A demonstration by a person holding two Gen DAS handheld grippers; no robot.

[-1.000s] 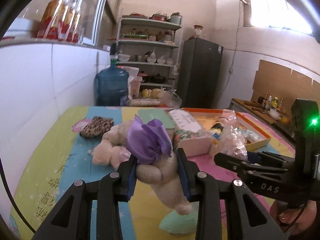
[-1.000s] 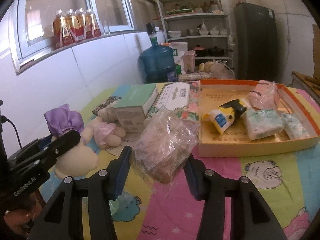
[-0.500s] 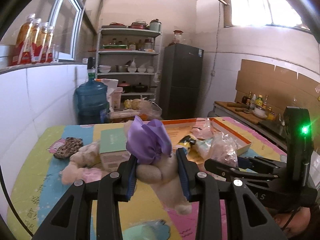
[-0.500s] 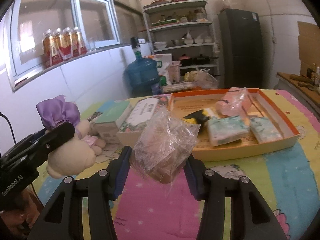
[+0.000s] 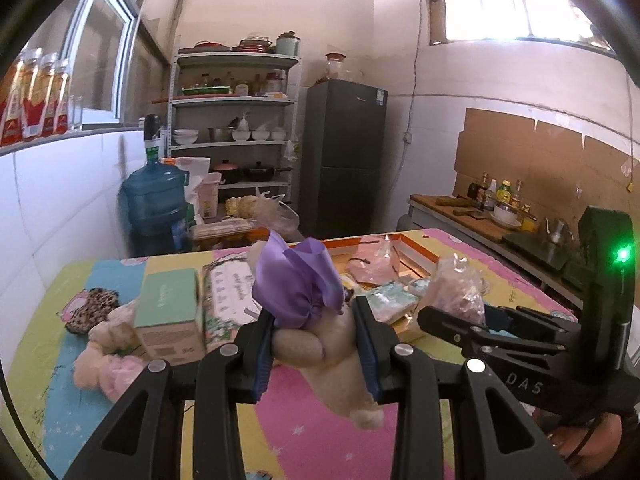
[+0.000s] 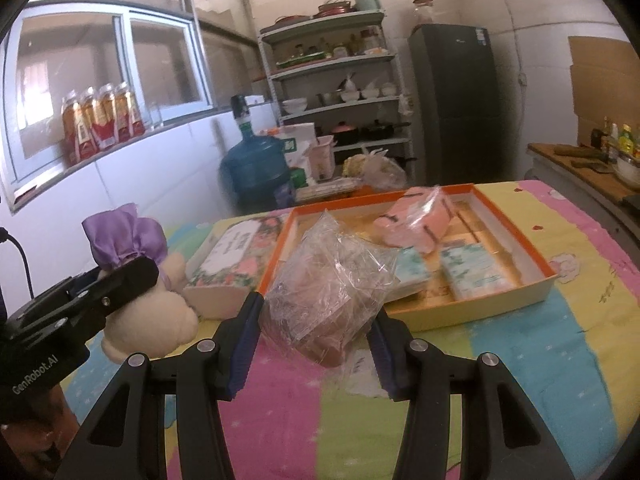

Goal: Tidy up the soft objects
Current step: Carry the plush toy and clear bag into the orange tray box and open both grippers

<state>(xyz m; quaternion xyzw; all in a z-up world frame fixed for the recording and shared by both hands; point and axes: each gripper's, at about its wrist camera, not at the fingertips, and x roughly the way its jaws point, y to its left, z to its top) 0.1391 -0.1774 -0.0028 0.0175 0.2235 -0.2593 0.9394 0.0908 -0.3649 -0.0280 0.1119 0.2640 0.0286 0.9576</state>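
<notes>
My left gripper (image 5: 316,344) is shut on a cream plush toy with a purple satin bonnet (image 5: 320,340), held above the colourful tablecloth. The same toy (image 6: 152,316) shows at the left of the right wrist view, clamped in the left gripper (image 6: 116,284). My right gripper (image 6: 316,340) is shut on a crinkly clear plastic bag with a brownish soft thing inside (image 6: 324,292), just in front of the orange-rimmed tray (image 6: 544,268). The bag (image 5: 456,292) and right gripper (image 5: 460,320) also appear at the right of the left wrist view.
The tray holds a pink packet (image 6: 420,220) and two teal tissue packs (image 6: 472,276). A floral box (image 6: 236,252) and green box (image 5: 168,316) stand left of it, with another plush toy (image 5: 108,356) and a leopard pouch (image 5: 90,308). A water jug (image 5: 154,204), shelves and fridge stand behind.
Both grippers have swung to the right over the table with their loads, so the tray now lies closer and more central. Neither grip has changed.
</notes>
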